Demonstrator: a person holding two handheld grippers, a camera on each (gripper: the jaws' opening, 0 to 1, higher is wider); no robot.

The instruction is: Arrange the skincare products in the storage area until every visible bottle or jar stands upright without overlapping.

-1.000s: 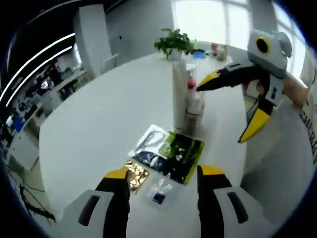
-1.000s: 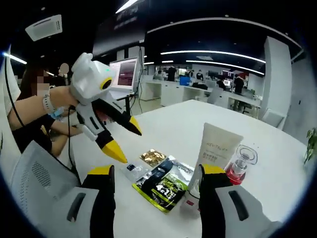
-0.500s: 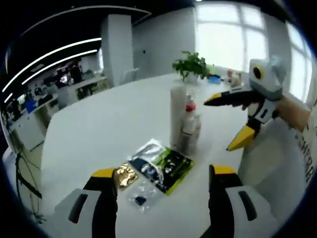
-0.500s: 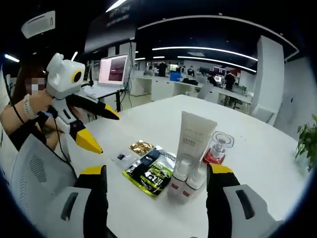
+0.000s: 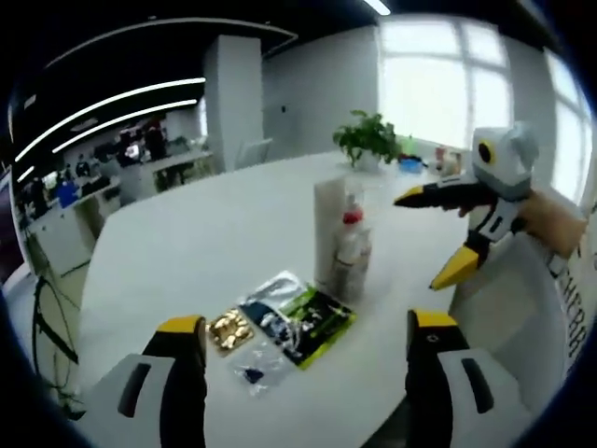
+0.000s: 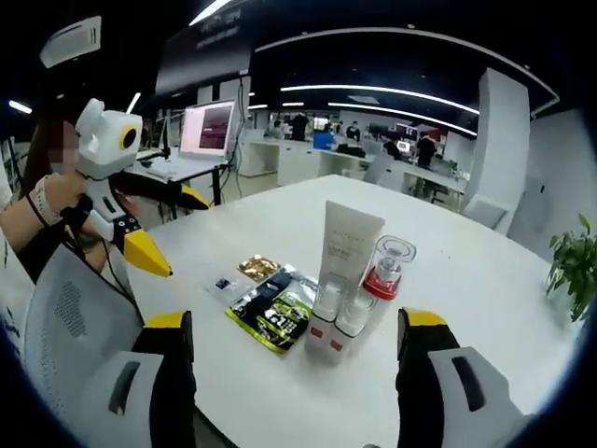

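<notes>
A cream tube stands upright on the white table, with a clear bottle with a red base beside it and two small clear-capped bottles in front. In the left gripper view the same cluster stands mid-table. Flat sachets lie beside it: a green-black one, a gold one and a small clear one. My left gripper is open, held back from the sachets. My right gripper is open, short of the small bottles. Each gripper appears in the other's view, jaws apart.
A potted plant and small items stand at the table's far end. A white mesh chair back sits by the table edge, next to a person's arm. Office desks and monitors fill the background.
Both grippers have drawn back from the products, so the bottles and sachets look smaller and farther. The products themselves have not moved. Both grippers remain open.
</notes>
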